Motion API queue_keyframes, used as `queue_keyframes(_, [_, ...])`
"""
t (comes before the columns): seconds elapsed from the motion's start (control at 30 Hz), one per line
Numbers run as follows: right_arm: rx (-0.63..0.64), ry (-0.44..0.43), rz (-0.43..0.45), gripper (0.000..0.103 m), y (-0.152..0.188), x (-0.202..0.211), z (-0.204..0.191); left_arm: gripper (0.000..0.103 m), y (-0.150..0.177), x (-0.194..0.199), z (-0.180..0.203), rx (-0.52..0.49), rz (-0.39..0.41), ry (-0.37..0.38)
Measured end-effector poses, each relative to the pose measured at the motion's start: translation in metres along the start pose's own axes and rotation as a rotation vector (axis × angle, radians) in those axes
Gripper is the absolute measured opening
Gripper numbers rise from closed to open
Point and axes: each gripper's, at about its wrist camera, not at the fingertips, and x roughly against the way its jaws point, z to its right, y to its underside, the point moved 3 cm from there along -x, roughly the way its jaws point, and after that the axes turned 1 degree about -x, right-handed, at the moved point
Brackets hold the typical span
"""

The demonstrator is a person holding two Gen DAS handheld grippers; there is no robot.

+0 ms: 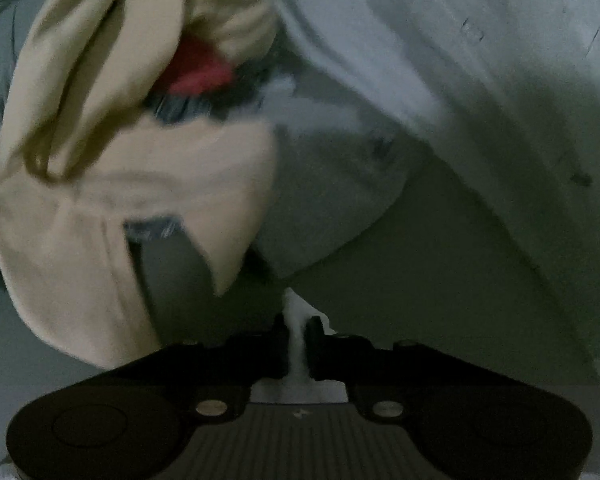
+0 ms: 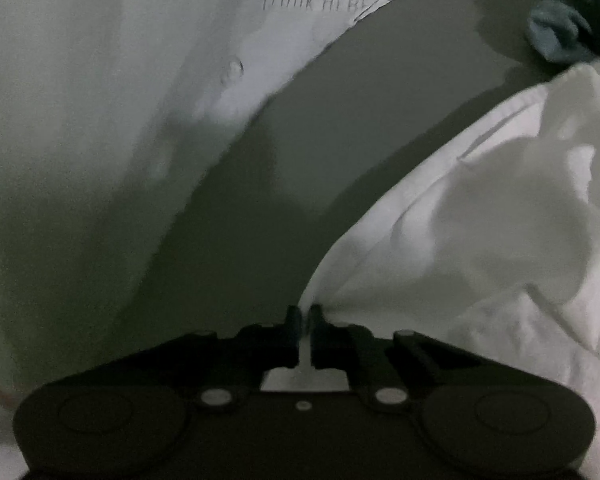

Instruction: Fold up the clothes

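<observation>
The left wrist view alone shows colour: a cream garment [image 1: 112,168] bunched at the left, with a red patch [image 1: 198,70] and a dark striped bit of cloth [image 1: 188,108] tucked among its folds. To its right a pale white garment [image 1: 440,80] sweeps across the view and down toward the left hand-held gripper [image 1: 298,322]. That gripper's jaws are drawn nearly together, with a thin edge of white cloth pinched between them.

The right wrist view shows none of the cream cloth. Here a white garment [image 2: 100,120] fills the left side, bearing a small button [image 2: 234,69] and faint lettering [image 2: 316,0] near its edge; the words are too blurred to read surely. A crumpled white shirt [image 2: 500,220] lies at the right, and its lower corner runs into the right hand-held gripper [image 2: 305,312], whose jaws are closed tight on that corner. A bluish-grey lump of cloth [image 2: 560,28] sits at the upper right.

Between the two white pieces lies a bare grey surface [image 2: 360,120] in shadow; whether it is a counter or a bed I cannot tell. Both views are dim and blurred.
</observation>
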Motion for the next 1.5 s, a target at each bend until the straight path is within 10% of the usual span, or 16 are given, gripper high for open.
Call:
queue_keyframes(0.3, [-0.119, -0.278, 0.264, 0.003, -0.04, 0.112, 0.021, 0.005, -0.05, 0.13, 0.063, -0.157, 0.344, 0.231])
queue_keyframes(0.47, [-0.091, -0.214, 0.216, 0.007, -0.041, 0.096, 0.037, 0.014, -0.018, 0.08, 0.035, -0.139, 0.186, 0.115])
queue_keyframes(0.57, [-0.092, -0.148, 0.161, 0.041, -0.031, 0.081, 0.045, 0.014, 0.001, 0.051, 0.015, -0.12, 0.094, -0.003])
queue_keyframes(0.77, [0.066, -0.029, 0.19, 0.058, -0.019, 0.08, 0.04, 0.036, -0.001, 0.045, 0.016, -0.123, 0.121, 0.049])
queue_keyframes(1.03, [0.257, 0.08, 0.257, 0.069, -0.022, 0.085, 0.034, 0.066, -0.038, -0.036, 0.12, -0.551, 0.131, 0.2])
queue_keyframes(1.27, [0.374, 0.18, 0.274, 0.07, -0.017, 0.08, 0.032, 0.081, -0.058, -0.139, 0.161, -0.662, 0.056, 0.086])
queue_keyframes(1.37, [0.398, 0.213, 0.272, 0.07, -0.016, 0.074, 0.033, 0.078, -0.064, -0.159, 0.159, -0.596, 0.034, 0.04])
queue_keyframes(1.4, [0.396, 0.22, 0.27, 0.07, -0.015, 0.073, 0.033, 0.067, -0.065, -0.158, 0.158, -0.58, 0.055, 0.041])
queue_keyframes(1.43, [0.392, 0.225, 0.266, 0.07, -0.015, 0.071, 0.033, 0.034, -0.066, -0.156, 0.157, -0.569, 0.066, 0.04])
queue_keyframes(1.5, [0.38, 0.226, 0.257, 0.07, -0.015, 0.067, 0.033, 0.013, -0.071, -0.149, 0.156, -0.533, 0.076, 0.071])
